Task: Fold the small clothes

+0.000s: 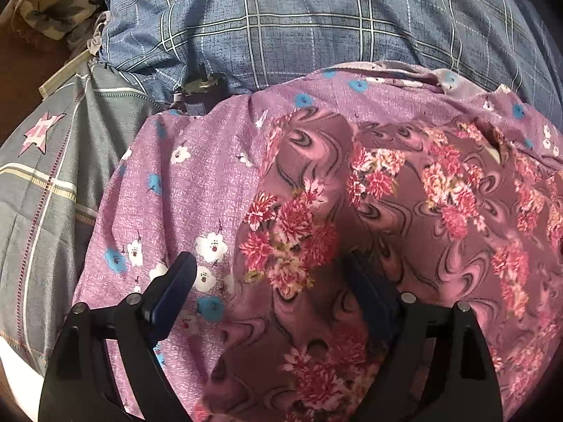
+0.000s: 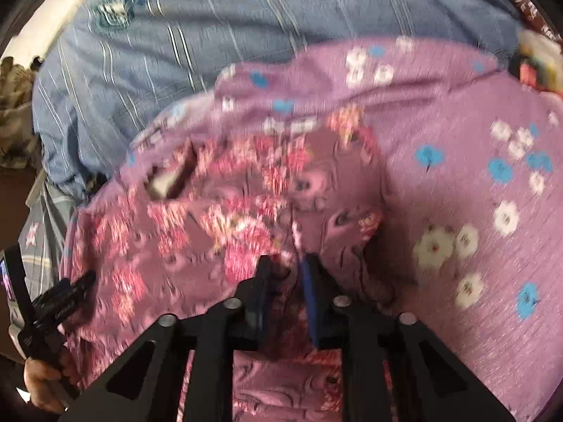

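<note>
A small mauve garment with pink flower clusters (image 1: 352, 218) lies on a purple cloth with white and blue flowers (image 1: 183, 190). My left gripper (image 1: 271, 267) is wide open, its jaws straddling the garment's near left edge, one finger (image 1: 176, 281) over the purple cloth. In the right wrist view, which is motion-blurred, my right gripper (image 2: 285, 263) has its jaws close together with a fold of the garment (image 2: 218, 218) pinched between them. The left gripper (image 2: 70, 292) and the hand holding it show at the lower left.
The purple cloth (image 2: 475, 176) lies on blue checked bedding (image 1: 299, 17). A grey star-print cover (image 1: 45, 176) is at the left. A small dark object (image 1: 200, 88) sits at the purple cloth's far edge. A camouflage-print fabric (image 2: 14, 116) is far left.
</note>
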The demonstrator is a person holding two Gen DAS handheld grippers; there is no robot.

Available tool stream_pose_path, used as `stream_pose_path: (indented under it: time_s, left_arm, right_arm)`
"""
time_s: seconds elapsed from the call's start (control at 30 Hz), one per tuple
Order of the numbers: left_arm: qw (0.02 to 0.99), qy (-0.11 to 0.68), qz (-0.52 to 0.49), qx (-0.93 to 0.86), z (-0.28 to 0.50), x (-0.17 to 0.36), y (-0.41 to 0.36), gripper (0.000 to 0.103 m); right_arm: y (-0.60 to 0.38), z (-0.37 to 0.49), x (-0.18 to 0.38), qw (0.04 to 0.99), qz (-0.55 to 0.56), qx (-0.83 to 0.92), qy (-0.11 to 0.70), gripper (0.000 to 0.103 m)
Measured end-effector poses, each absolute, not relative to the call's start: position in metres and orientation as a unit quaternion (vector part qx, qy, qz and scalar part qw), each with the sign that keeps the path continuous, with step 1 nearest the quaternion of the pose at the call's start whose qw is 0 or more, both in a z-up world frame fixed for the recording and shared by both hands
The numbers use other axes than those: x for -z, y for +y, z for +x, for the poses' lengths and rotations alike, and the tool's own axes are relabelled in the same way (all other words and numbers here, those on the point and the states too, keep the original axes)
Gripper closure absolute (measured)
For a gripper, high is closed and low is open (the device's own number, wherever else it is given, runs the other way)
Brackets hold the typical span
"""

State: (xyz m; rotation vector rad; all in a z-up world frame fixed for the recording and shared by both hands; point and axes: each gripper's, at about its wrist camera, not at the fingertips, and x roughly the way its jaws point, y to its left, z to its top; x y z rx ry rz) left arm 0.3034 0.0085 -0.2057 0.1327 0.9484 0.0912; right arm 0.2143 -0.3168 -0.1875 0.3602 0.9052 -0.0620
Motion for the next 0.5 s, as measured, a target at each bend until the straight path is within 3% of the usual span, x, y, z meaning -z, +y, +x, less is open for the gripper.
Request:
stream_pose_path:
  time_s: [0.1, 0.2, 0.27, 0.5]
  left_arm:
    - [0.903, 0.425, 0.045, -0.036, 0.3, 0.195, 0.01, 0.016]
    - [0.898, 0.436, 0.062, -0.024, 0.302, 0.202, 0.003, 0.016]
    - [0.879, 0.468, 0.085, -0.033, 0.308, 0.219, 0.0, 0.014]
    - [0.9, 0.432, 0.055, -0.011, 0.289, 0.196, 0.009, 0.015]
  right_arm:
    - [-0.319, 0.21, 0.175, 0.898, 0.187, 0.016, 0.398, 0.077]
    - [-0.311, 0.221, 0.188, 0.88, 0.199, -0.026, 0.43, 0.077]
    - [-0.293, 0.221, 0.199, 0.87, 0.148, -0.037, 0.468, 0.077]
    - [-0.249, 0.195, 0.181, 0.891, 0.071, -0.101, 0.438, 0.076]
